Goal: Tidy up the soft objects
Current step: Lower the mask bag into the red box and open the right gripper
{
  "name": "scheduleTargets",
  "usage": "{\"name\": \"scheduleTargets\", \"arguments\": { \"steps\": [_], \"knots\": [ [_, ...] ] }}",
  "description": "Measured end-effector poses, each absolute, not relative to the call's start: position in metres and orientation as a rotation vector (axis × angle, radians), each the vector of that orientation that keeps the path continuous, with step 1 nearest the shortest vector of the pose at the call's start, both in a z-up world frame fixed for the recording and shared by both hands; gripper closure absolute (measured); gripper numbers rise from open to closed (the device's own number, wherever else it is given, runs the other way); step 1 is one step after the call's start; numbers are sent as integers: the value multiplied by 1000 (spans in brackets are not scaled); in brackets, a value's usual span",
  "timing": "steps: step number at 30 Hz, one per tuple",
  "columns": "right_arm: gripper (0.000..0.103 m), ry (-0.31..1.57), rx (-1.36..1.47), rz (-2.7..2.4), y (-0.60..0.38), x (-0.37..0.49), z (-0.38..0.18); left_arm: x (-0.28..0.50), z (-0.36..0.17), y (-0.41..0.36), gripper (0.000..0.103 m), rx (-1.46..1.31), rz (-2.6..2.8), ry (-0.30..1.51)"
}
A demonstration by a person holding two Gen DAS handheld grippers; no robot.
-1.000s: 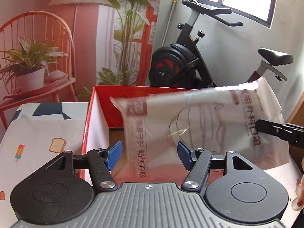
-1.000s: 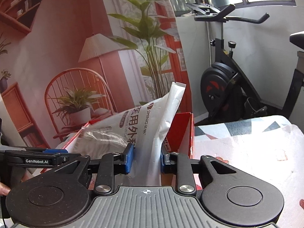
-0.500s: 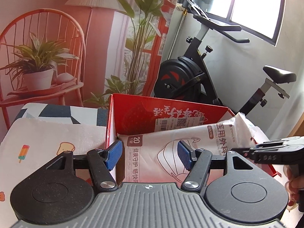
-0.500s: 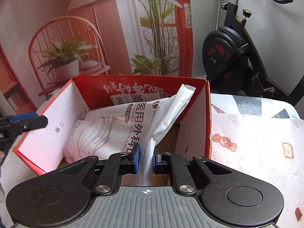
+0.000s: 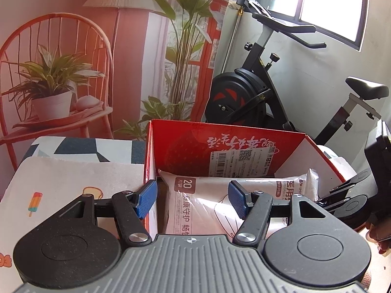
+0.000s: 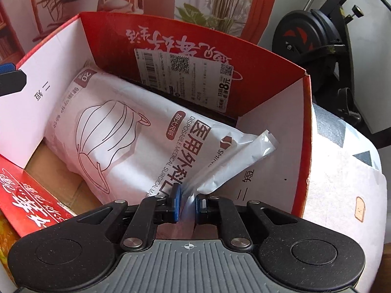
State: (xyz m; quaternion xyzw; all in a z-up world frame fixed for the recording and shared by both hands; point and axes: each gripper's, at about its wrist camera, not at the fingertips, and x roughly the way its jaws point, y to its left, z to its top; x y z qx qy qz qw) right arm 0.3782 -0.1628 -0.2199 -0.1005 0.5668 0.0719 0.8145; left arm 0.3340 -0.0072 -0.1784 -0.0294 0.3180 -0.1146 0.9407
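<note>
A white pack of surgical masks (image 6: 136,136) lies inside the open red cardboard box (image 6: 220,61). My right gripper (image 6: 187,205) is shut on the pack's sealed end flap and is low over the box's near right corner. The pack (image 5: 207,200) and the box (image 5: 190,144) also show in the left wrist view. My left gripper (image 5: 190,200) is open and empty, its blue pads straddling the box's left wall and hovering at the box's near side. The right gripper (image 5: 354,195) shows at the right edge of that view.
The box stands on a table with a white cartoon-print cloth (image 5: 61,185). An exercise bike (image 5: 246,92) stands behind the table. A printed backdrop with a chair and plants (image 5: 53,78) hangs behind.
The right gripper has lowered the mask pack from held up in the air down into the red box, where it now lies flat. The left gripper has stayed open.
</note>
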Motion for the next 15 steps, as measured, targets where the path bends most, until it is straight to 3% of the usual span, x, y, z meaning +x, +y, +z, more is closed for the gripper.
{"name": "scheduleTargets", "arguments": {
  "steps": [15],
  "knots": [
    [90,1294,-254,125,-160,389,-229,337,-180,-15,36,-27,-217,687]
  ]
}}
